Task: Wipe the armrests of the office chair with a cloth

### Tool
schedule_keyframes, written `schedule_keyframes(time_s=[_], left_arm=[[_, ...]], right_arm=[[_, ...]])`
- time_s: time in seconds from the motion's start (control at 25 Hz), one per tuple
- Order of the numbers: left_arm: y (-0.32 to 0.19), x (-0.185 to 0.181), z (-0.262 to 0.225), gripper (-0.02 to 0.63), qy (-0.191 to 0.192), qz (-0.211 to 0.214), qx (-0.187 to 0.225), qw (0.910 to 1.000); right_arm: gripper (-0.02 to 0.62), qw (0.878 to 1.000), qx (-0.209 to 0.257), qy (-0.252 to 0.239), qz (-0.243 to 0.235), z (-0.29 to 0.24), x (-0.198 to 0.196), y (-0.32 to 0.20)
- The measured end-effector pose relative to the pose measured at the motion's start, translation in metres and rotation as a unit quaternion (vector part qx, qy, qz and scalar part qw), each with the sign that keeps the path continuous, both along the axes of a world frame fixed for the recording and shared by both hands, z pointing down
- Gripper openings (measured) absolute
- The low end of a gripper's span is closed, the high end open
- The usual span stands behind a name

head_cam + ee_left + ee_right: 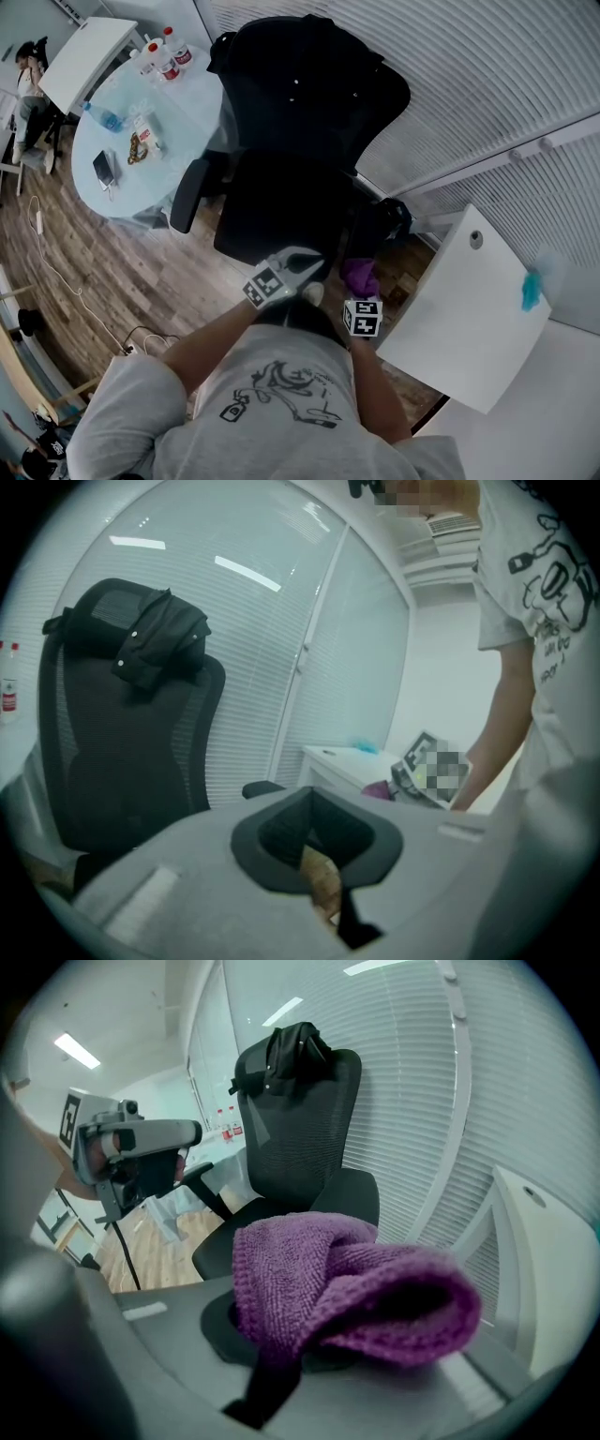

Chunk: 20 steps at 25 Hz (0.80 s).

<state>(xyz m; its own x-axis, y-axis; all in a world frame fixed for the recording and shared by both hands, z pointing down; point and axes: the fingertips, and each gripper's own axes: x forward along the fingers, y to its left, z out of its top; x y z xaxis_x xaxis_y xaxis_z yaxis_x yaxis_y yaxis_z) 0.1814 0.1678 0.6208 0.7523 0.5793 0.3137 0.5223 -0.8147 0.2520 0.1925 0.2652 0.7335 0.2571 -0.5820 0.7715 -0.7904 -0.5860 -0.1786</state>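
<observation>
Centrally, a purple cloth of looped, towel-like weave sits bunched in a loose fold, one edge clamped between the fingers of the right gripper, low in the right gripper view. It is judged light, soft and limp: it should drape and crumple rather than keep a shape, so the hold is best kept on a gathered edge, leaving the thick fold free to press against a surface. The left gripper has its fingers drawn together with no cloth in them. Beyond both stands the office chair, a dark garment slung over its headrest. One armrest lies left of centre in the head view, the other armrest beside a white counter at lower right. Neither is touched yet.
</observation>
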Motion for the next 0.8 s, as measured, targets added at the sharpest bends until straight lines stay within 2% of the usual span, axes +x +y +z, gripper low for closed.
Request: schedule_keyframes(time_s=[0.16, 0.44, 0.6, 0.8], left_arm=[[-0.002, 0.003, 0.002, 0.002, -0.001, -0.002, 0.000, 1.0000], [-0.010, 0.005, 0.003, 0.002, -0.004, -0.016, -0.003, 0.9999], [-0.022, 0.005, 0.005, 0.002, -0.006, -0.031, -0.001, 0.9995], [-0.035, 0.002, 0.004, 0.002, -0.006, -0.046, 0.001, 0.9989]], right_arm=[[0.029, 1.000, -0.001, -0.009, 0.008, 0.005, 0.021, -0.010], [0.029, 1.000, -0.009, -0.004, -0.015, 0.009, 0.067, -0.035], [0.029, 1.000, -0.020, 0.009, -0.021, 0.013, 0.097, -0.053], [0.029, 0.997, -0.048, 0.048, -0.046, 0.018, 0.137, -0.077]])
